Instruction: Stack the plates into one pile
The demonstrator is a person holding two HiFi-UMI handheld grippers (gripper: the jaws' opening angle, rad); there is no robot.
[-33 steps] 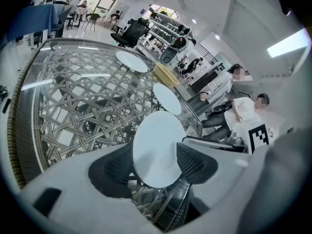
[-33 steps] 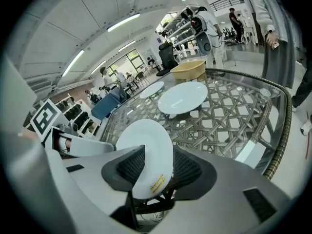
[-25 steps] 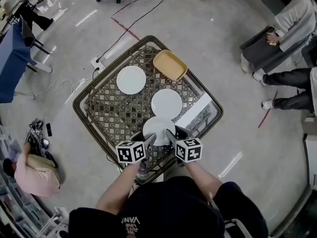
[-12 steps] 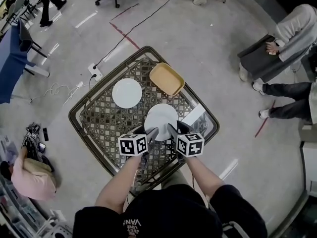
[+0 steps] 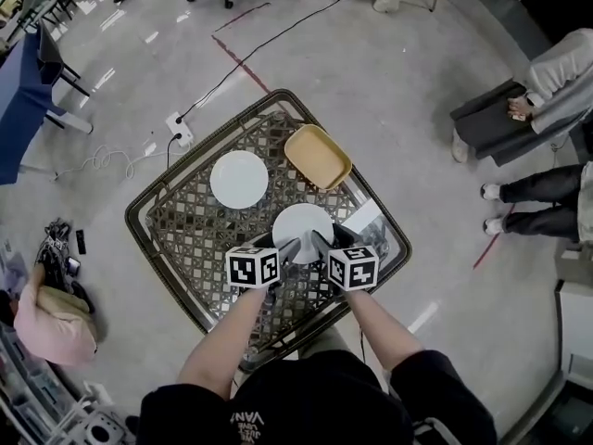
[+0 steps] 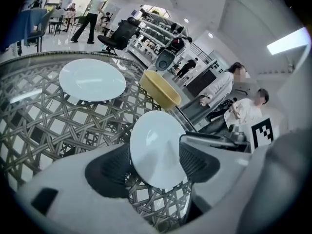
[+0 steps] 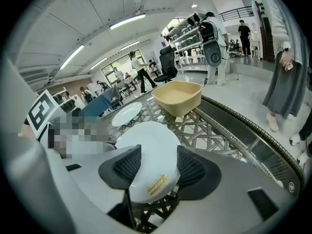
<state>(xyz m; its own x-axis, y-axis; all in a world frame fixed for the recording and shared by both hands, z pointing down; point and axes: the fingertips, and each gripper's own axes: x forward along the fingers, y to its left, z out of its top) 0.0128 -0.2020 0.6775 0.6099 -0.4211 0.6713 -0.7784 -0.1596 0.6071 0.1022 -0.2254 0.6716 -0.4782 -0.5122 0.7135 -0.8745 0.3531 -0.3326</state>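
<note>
- Two tools, left gripper and right gripper, straddle the near rim of a round white plate. Both pairs of jaws have just been opening and are wide and loose about it.
- Plate is mid-way across the woven lattice table, just beside a yellow rectangular tray. A second round white plate lies apart.

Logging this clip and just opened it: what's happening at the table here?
A person holds a claw in each hand over a wicker table. The left claw and right claw flank the near white plate, jaws just opening off it. It appears set down where another plate lay a second ago. The far white plate lies apart, near a yellow dish.
</note>
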